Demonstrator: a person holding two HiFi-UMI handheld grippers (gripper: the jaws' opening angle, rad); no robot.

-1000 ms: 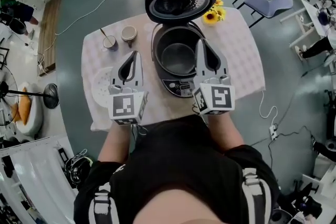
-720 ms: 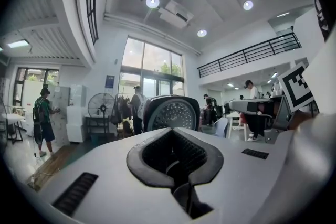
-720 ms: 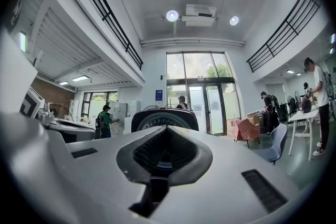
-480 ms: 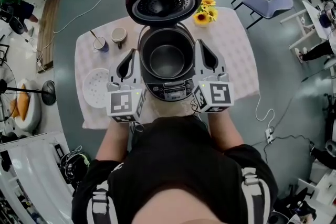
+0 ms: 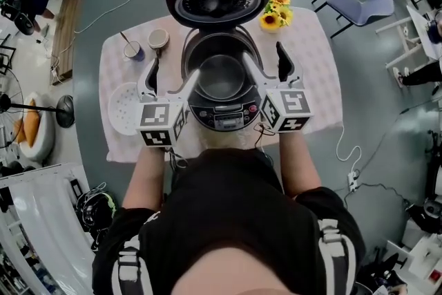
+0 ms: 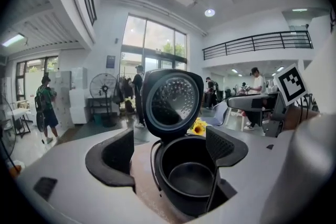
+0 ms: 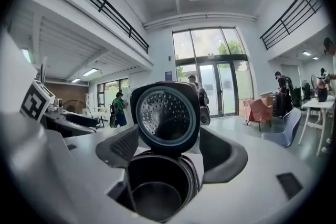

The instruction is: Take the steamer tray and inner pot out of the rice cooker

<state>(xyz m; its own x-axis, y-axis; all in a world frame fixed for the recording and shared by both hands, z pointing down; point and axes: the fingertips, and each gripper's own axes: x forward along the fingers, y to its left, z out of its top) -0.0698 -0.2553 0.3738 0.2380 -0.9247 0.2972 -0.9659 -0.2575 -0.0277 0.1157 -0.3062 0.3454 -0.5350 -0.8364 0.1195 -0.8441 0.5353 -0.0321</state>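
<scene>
Centre of the head view: round dark rice cooker (image 5: 222, 114) with a control panel on its near face, purple-edged lid (image 5: 219, 0) thrown back toward the top of the frame. Seated inside, not yet lifted: dark metal inner pot (image 5: 221, 76), round and so without a long axis, mouth upward. Already out, lying flat on the cloth at left of the cooker: white round perforated steamer tray (image 5: 121, 107), partly covered by the left gripper's marker cube.

Left gripper (image 5: 169, 78) at the pot's left edge, right gripper (image 5: 268, 68) at its right edge, about equally near, both pointed up-frame and slightly downward. Jaws of both just opened, wide apart, gripping nothing. In the left gripper view: outer jaw outside the cooker body, inner jaw over the pot's mouth, the pot's left wall lined up with the gap. Mirrored in the right gripper view with the right wall. Contact with the rim not discernible. Judged next: closing on opposite sides of the rim, then a straight lift clear of the housing.

Support: table under a pale checked cloth (image 5: 314, 79); small cups (image 5: 158, 39) at upper left, yellow sunflowers (image 5: 274, 10) at upper right beside the lid. Beyond: grey floor with trailing cables, pale blue chair (image 5: 359, 5), tall windows, railed balcony and distant people in a large hall.
</scene>
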